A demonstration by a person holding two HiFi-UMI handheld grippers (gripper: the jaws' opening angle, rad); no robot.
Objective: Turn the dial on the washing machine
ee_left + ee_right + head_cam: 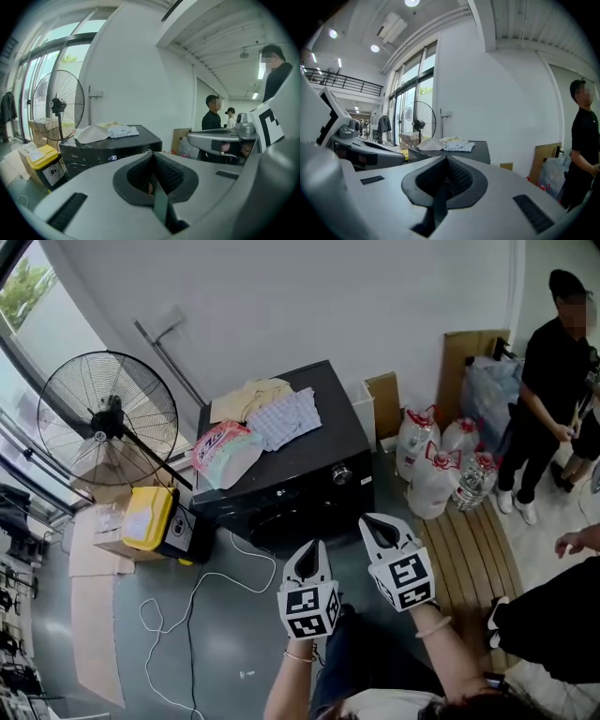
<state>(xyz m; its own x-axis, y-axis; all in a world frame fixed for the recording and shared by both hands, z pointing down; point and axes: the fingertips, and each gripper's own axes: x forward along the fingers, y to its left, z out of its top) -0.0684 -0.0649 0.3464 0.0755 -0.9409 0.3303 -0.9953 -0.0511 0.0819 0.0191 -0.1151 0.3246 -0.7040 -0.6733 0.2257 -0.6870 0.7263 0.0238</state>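
1. Head view: left gripper (309,549) and right gripper (375,524) held out side by side just in front of the washing machine (323,451), touching nothing, tips aimed at its front panel and tilted slightly down. Black-and-white marker cubes face the camera, with bare forearms trailing behind.
2. Left gripper view: fingers (169,174) closed tip to tip, gripping nothing. Ribbed black pads set in a smooth, rounded grey shell.
3. Right gripper view: fingers (461,178) likewise pressed together and empty, with the same ribbed pads and grey shell.
4. Dial (342,473): small, round and silvery, on the washing machine's front panel near its right-hand end in the head view. Apart from both grippers, nearer the right one.
5. Washing machine: boxy, matte black, flat-topped. On top, folded cloth (277,409), pale yellow and checked, beside a soft pink-and-white plastic pack (223,451).
6. Left of the washing machine: a round wire-caged fan (108,418) and a yellow box (148,517). In front: a thin white cable (192,601) looped on the grey floor. Right: knotted white plastic sacks (436,465) by wooden slats (473,559).
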